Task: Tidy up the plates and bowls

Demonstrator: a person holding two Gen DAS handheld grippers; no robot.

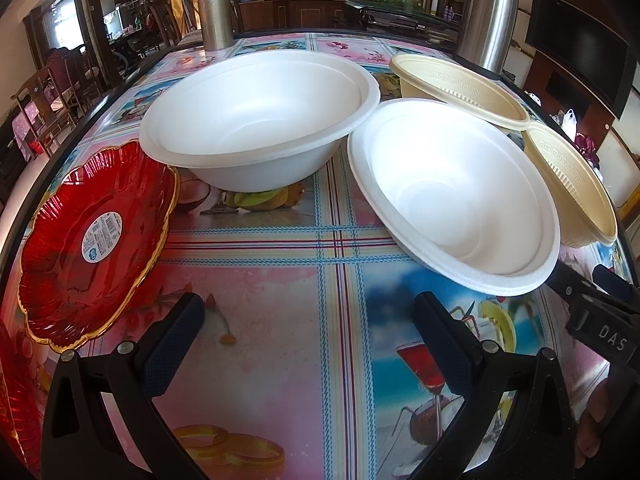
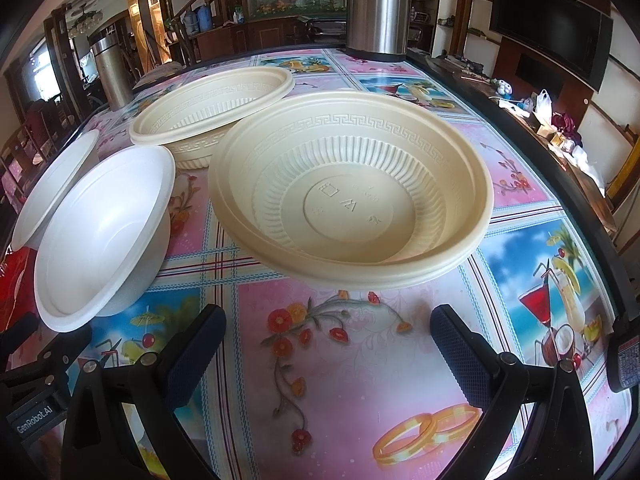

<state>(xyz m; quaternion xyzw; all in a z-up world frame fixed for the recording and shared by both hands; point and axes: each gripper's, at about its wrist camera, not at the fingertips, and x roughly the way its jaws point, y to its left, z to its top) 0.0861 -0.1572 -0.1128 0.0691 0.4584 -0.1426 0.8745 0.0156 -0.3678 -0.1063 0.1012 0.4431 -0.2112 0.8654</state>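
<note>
In the left wrist view a red glass plate with a gold rim (image 1: pixel 92 240) lies at the left, and the edge of a second red plate (image 1: pixel 12 400) shows at the bottom left. Two white foam bowls stand ahead, one farther back (image 1: pixel 260 116) and one nearer on the right (image 1: pixel 452 196). Behind them are two cream plastic bowls (image 1: pixel 460 88) (image 1: pixel 572 188). My left gripper (image 1: pixel 308 312) is open and holds nothing, just short of the white bowls. My right gripper (image 2: pixel 328 320) is open in front of the near cream bowl (image 2: pixel 352 196). The far cream bowl (image 2: pixel 212 116) and the white bowls (image 2: pixel 104 232) (image 2: pixel 52 184) lie to its left.
A steel flask (image 1: pixel 216 8) and a steel jug (image 1: pixel 488 16) stand at the table's far edge. The patterned tablecloth (image 1: pixel 280 360) covers the table. The dark table rim (image 2: pixel 560 184) curves along the right. Wooden chairs (image 1: pixel 44 100) stand beyond the left edge.
</note>
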